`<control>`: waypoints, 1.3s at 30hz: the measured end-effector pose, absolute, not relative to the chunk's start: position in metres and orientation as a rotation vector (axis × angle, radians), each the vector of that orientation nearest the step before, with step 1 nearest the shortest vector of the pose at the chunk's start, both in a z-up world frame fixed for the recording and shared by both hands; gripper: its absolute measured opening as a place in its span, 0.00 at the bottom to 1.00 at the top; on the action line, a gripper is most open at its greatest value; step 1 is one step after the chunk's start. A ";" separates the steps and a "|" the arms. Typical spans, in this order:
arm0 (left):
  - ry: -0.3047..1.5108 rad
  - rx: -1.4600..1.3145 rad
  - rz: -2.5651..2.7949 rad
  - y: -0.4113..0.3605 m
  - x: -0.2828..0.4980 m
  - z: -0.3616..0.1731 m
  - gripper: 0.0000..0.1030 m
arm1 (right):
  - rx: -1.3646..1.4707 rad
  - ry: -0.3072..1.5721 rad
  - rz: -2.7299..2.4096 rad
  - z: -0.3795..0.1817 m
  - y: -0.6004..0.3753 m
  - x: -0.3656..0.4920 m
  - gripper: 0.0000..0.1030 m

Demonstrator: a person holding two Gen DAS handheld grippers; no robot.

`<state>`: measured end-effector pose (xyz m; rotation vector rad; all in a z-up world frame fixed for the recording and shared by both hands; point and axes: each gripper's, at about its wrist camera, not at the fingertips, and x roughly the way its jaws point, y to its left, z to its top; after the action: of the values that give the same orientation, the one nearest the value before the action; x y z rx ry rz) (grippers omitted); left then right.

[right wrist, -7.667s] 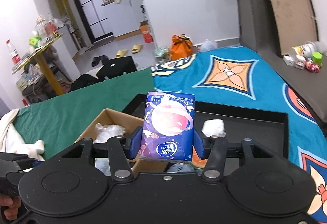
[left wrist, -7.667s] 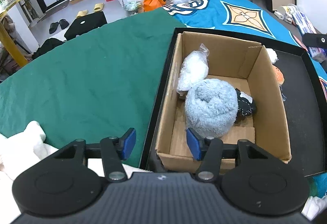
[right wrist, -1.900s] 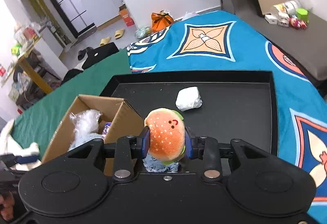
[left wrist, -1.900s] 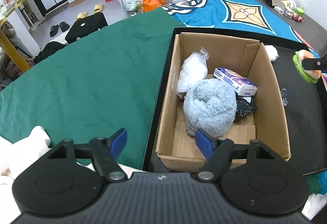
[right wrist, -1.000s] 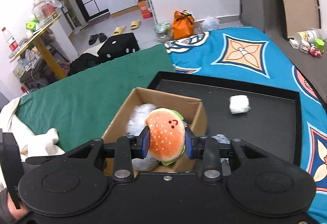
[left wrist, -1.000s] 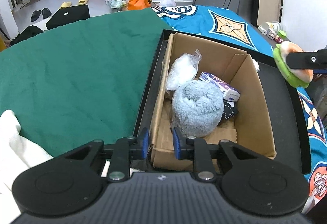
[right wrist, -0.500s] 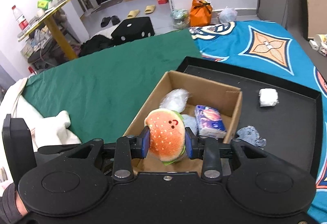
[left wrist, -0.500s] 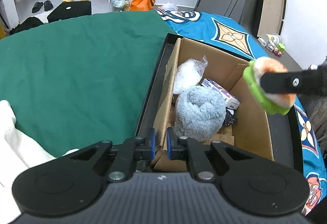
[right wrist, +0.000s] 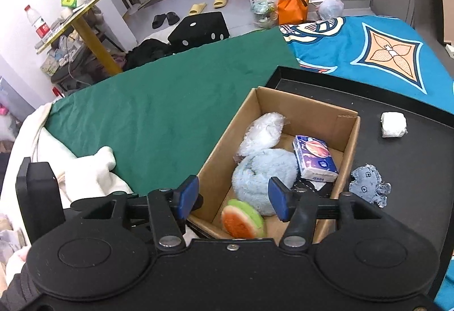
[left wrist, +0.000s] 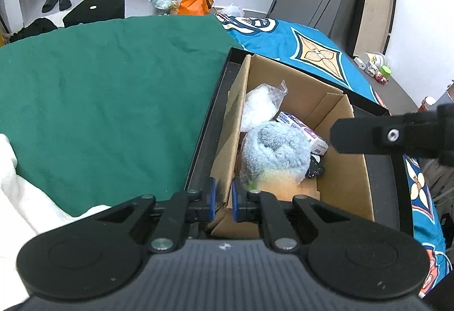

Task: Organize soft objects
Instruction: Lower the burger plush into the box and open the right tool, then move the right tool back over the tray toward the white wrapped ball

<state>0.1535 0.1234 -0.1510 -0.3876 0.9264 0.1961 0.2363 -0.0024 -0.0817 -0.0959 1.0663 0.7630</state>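
The burger plush (right wrist: 242,218) lies on its side in the near corner of the cardboard box (right wrist: 347,140), directly below the right gripper (right wrist: 232,198) and between its two blue pads without touching either. From the plush, the blue fuzzy bundle (right wrist: 265,176) sits touching at about 1 o'clock, the tissue pack (right wrist: 313,160) farther out at 2 o'clock, and the clear plastic bag (right wrist: 262,133) at 12 o'clock against the far wall.

In the left wrist view the plush shows only as a blurred green and orange smear (left wrist: 279,181) at the foot of the fuzzy bundle (left wrist: 276,152). A dark patterned item (right wrist: 310,186) is wedged under the tissue pack and cannot be identified. The box's near wall is cut off by the right gripper's body. One finger of the right gripper (left wrist: 369,136) crosses the left wrist view at 3 o'clock, its tip over the box.

The right gripper's jaws have just been opening and now stand well apart, holding nothing. The left gripper (left wrist: 222,198) is clamped tight on the box's near-left corner, pads either side of the cardboard wall (left wrist: 227,169).

The box stands in a black tray (right wrist: 397,157). On it, a white wad (right wrist: 393,125) and a blue fabric scrap (right wrist: 369,190) lie outside the box.
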 end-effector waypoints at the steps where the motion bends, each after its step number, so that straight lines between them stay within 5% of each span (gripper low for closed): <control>1: 0.926 -0.381 0.199 0.122 0.154 -0.151 0.10 | -0.092 1.067 0.763 -0.082 -0.005 0.238 0.53; 20: 0.959 -0.313 0.245 0.113 0.157 -0.146 0.14 | -0.103 1.038 0.763 -0.076 -0.043 0.270 0.62; 39: 1.050 -0.141 0.330 0.092 0.189 -0.133 0.58 | -0.007 0.965 0.790 -0.081 -0.085 0.332 0.85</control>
<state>0.1894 0.0918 -0.1332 -0.1409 1.0504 0.3303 0.3315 -0.0848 -0.0808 -0.0072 0.9646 0.7898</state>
